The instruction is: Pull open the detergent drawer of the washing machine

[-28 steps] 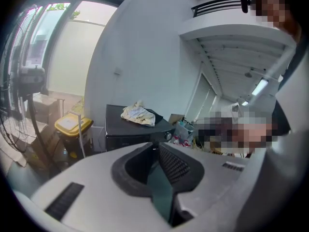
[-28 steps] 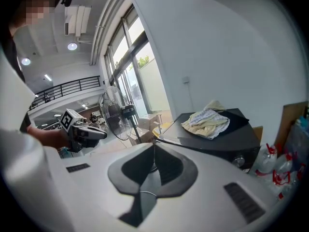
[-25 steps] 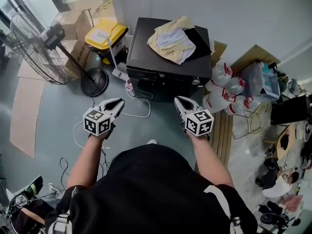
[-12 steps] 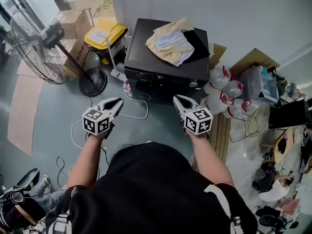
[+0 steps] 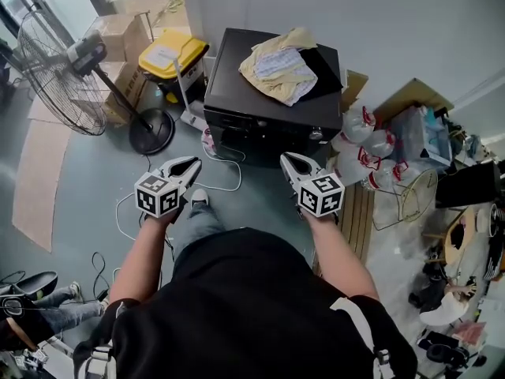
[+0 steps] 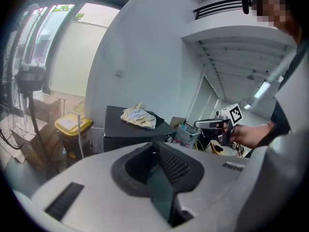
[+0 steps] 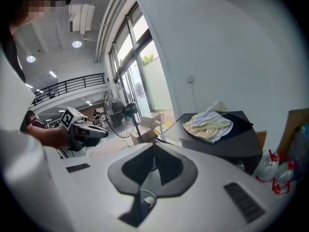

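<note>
The black washing machine (image 5: 272, 93) stands against the wall with a crumpled yellow and white cloth (image 5: 280, 63) on its lid. Its front control strip (image 5: 256, 123) with a knob (image 5: 316, 133) faces me; the drawer front looks flush. My left gripper (image 5: 193, 164) and right gripper (image 5: 287, 160) hover side by side short of the machine, both shut and empty. In the left gripper view the machine (image 6: 130, 132) lies ahead beyond the closed jaws, with the right gripper (image 6: 216, 124) off to the side. The right gripper view shows the machine (image 7: 227, 137) and the left gripper (image 7: 89, 130).
A standing fan (image 5: 59, 61), a yellow-lidded bin (image 5: 170, 54) and cardboard boxes sit left of the machine. Tied plastic bags (image 5: 367, 144) and a wire basket (image 5: 412, 192) crowd its right. White cables (image 5: 225, 184) trail on the grey floor in front.
The person's left leg and shoe have stepped forward into view below the left gripper. Both grippers kept their places and stayed shut.
</note>
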`<state>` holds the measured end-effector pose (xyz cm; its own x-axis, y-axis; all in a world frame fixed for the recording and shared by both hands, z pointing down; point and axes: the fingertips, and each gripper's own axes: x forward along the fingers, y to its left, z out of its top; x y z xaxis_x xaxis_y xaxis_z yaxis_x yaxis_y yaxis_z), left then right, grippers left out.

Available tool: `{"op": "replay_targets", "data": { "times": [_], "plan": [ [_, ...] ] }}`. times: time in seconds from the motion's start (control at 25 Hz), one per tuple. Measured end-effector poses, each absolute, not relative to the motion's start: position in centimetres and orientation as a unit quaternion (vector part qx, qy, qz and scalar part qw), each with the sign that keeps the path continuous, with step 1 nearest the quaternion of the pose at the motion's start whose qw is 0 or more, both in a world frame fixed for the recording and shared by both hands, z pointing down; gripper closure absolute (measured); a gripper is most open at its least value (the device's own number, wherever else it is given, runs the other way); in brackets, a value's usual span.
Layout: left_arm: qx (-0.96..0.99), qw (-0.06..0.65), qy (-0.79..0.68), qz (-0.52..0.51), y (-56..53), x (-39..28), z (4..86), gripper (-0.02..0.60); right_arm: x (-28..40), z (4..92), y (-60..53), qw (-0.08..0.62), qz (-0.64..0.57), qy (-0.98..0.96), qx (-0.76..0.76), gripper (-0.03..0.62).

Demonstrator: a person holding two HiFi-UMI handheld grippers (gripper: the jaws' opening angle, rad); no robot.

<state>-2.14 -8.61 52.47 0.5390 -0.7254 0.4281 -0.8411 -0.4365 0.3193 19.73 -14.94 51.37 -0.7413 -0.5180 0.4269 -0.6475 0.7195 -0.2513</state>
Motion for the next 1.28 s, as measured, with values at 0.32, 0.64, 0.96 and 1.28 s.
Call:
{"op": "replay_targets", "data": {
  "times": [0.32,0.64,0.96,1.28],
  "plan": [
    [0.845,0.249,-0.458,0.117,-9.9,-4.2,52.4,0.535,18.2,51.6,-15.6,0.167,0.196,-0.908,0.331,0.586],
    [0.849,0.252,-0.45,0.119,-12.5,-7.3,52.6,0.535,16.1,51.2,-17.4,0.165,0.195,-0.903,0.346,0.586],
    [0.857,0.255,-0.43,0.125,-16.0,-8.2,53.0,0.535,15.5,51.8,-19.7,0.172,0.202,-0.893,0.365,0.586],
    [0.861,0.261,-0.416,0.132,-18.4,-9.1,53.6,0.535,14.9,52.9,-21.3,0.177,0.214,-0.883,0.378,0.586]
  ]
}}
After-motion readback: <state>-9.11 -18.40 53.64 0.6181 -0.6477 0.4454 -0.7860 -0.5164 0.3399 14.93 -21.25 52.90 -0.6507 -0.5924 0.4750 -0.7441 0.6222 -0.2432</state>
